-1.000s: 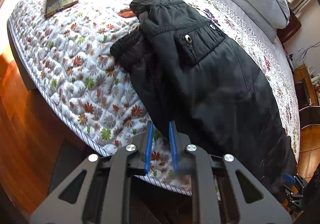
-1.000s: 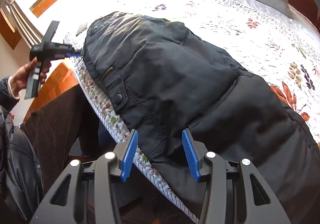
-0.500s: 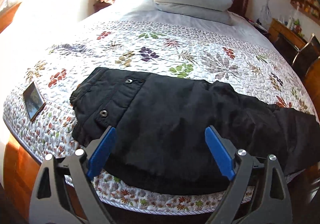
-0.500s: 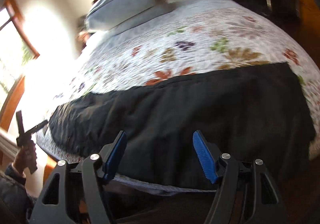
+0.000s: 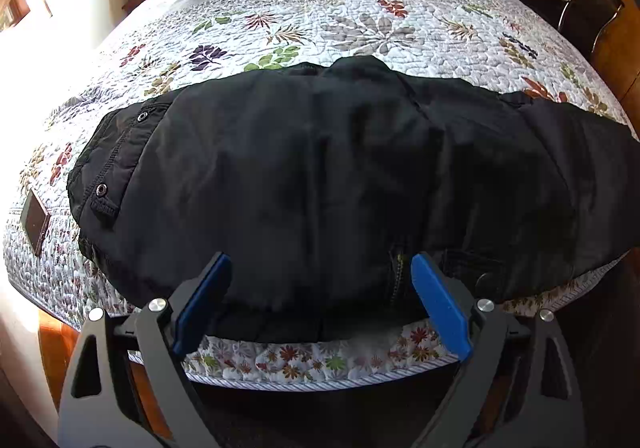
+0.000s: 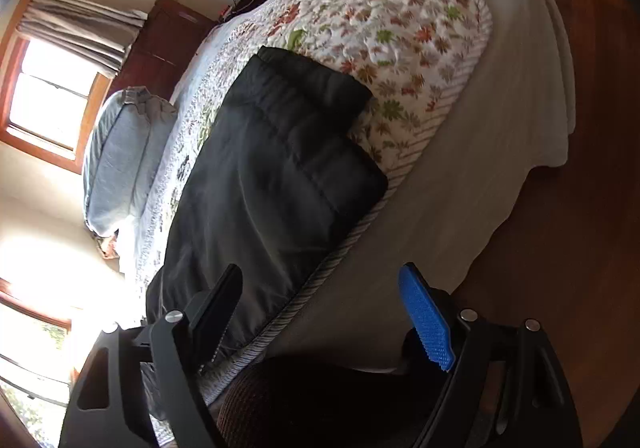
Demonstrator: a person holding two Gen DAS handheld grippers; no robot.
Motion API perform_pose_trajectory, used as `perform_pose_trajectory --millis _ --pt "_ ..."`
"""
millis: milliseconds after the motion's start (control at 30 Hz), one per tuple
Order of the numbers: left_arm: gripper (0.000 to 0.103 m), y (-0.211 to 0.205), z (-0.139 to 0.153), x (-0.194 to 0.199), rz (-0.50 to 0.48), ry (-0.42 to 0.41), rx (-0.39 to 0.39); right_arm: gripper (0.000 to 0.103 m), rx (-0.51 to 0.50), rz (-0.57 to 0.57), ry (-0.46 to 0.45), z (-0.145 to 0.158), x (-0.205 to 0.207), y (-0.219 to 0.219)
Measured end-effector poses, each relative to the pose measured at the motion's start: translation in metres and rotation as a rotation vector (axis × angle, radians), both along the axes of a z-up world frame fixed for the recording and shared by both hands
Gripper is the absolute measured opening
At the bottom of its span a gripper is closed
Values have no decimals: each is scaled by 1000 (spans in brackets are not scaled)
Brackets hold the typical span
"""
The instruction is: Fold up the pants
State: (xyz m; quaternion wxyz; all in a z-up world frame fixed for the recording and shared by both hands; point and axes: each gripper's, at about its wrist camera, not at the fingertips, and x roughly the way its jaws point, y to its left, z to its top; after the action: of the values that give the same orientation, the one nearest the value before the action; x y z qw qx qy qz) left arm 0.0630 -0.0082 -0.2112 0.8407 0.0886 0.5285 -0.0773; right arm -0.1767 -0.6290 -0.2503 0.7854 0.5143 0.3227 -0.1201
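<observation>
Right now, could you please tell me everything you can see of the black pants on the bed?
The black pants look padded and slightly shiny, like quilted nylon. They lie flat across the floral quilt near the bed's front edge, waistband at the left with two metal snaps and a belt loop, a zipper and a snapped pocket flap near the front. The leg ends lie near the bed's corner in the right wrist view. Nothing grips them.

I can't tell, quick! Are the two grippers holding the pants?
Left gripper: open, holding nothing, above the black pants.
Right gripper: open, just been opening, holding nothing.
</observation>
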Motion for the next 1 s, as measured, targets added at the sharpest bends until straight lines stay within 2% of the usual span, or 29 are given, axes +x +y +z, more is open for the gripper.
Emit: perform_pose_trajectory --millis 67,133,200,233,267,300,333,400,467,633,733,933,1000 --pt "91 -2 -2 -1 -8 24 14 77 -21 -11 -49 0 4 1" --pt "91 -4 -2 -1 -9 28 31 60 -26 -6 -114 1 9 0" --pt "92 -7 0 -2 -13 24 49 55 -80 5 -129 10 19 -1" --pt "93 -8 2 -3 -15 21 57 39 -123 17 -124 16 24 -1" --pt "94 -8 2 -4 -18 18 62 30 -165 42 -106 22 32 -1" --pt "94 -9 2 -4 -17 18 69 21 -192 58 -95 28 37 -2" --pt "94 -9 2 -5 -15 20 73 17 -213 73 -102 34 43 -2" --pt "94 -10 0 -6 -10 27 68 16 -250 96 -121 46 57 -3" --pt "94 -11 -4 -4 -1 44 54 16 -276 109 -98 54 74 -6" --pt "94 -15 -16 8 49 57 14 16 -275 100 -28 52 104 -23" --pt "94 -20 -21 15 71 43 -13 16 -236 71 -14 40 101 -28" --pt "98 -33 -28 27 68 -15 9 15 -205 12 -35 25 67 -30" --pt "98 -36 -28 30 53 -26 18 22 -174 2 -74 25 59 -32"
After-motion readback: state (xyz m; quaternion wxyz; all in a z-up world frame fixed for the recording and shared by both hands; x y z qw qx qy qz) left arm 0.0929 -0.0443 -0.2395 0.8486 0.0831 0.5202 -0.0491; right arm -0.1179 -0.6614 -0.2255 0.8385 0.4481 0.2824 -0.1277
